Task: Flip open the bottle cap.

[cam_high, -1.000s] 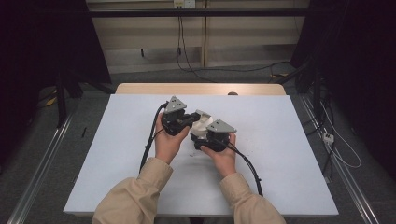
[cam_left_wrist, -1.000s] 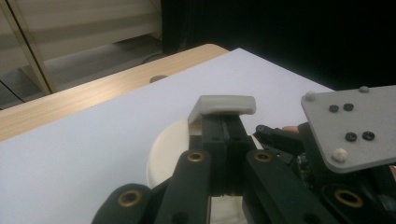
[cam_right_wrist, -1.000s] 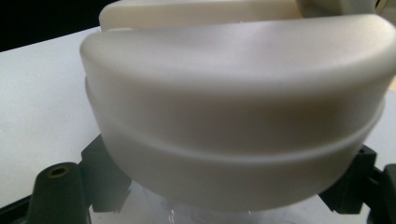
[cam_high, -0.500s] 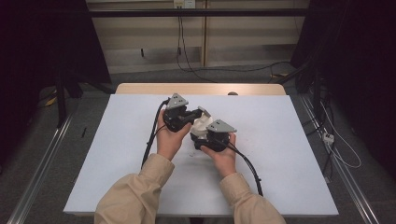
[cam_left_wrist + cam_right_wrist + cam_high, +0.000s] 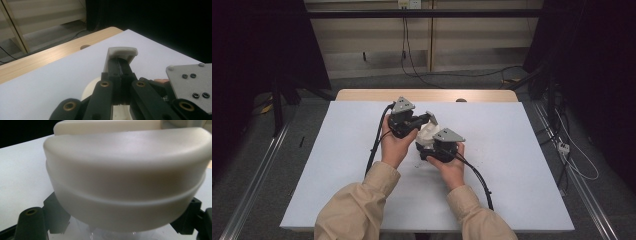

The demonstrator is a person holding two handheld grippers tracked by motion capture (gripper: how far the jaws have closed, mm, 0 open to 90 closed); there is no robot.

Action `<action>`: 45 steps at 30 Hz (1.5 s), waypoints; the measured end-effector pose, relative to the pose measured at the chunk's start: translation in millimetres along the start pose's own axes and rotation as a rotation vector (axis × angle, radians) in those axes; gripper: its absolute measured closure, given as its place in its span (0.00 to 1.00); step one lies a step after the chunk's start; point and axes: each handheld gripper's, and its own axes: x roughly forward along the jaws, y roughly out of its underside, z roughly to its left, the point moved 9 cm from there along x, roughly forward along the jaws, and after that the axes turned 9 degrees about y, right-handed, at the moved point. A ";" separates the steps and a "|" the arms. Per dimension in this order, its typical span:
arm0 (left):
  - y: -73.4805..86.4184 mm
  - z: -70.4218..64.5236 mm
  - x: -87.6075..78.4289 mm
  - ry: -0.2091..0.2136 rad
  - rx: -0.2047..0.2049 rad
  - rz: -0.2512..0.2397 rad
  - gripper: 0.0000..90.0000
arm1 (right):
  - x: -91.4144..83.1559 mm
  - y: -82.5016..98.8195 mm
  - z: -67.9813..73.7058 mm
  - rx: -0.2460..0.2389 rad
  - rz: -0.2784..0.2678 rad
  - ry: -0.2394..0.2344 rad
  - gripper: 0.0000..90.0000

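Both grippers are held close together above the middle of the white table (image 5: 522,165). In the high view the left gripper (image 5: 431,118) points toward the right gripper (image 5: 427,145), with a cream-white plastic piece (image 5: 428,134) between the two tools; their bodies and the person's hands cover most of it, so its full outline cannot be made out there.

In the left gripper view the two black jaws stand pressed together on a thin cream tab (image 5: 122,52), an L-shaped lip that caps the jaw tips. The rounded cream body (image 5: 90,87) lies below and behind the jaws, largely hidden by the linkage. The grey plate (image 5: 192,80) of the other gripper is cut off at the right edge.

In the right gripper view a wide, curved cream part with a raised band (image 5: 127,185) sits directly ahead, so close that its ends run out of the picture. The jaws are closed against it, but the contact points are concealed behind the part; only the black corners beside it show. Whether the tab and the curved part are one object or two joined pieces cannot be determined.
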 end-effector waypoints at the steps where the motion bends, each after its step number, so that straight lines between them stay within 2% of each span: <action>1: -0.4 -0.1 0.4 0.001 -0.002 0.000 1.00 | 0.1 -0.1 -0.1 -0.001 -0.001 -0.001 0.22; 28: -12.8 1.8 10.4 0.007 0.018 0.004 1.00 | -0.6 0.2 -0.6 -0.016 0.000 -0.018 0.22; 33: -14.3 2.0 12.7 0.012 0.005 -0.006 1.00 | -0.4 0.1 -1.3 -0.014 -0.003 -0.021 0.22; 45: -19.0 3.4 20.0 0.015 0.005 -0.011 1.00 | -0.8 0.5 -1.8 -0.005 0.000 -0.027 0.22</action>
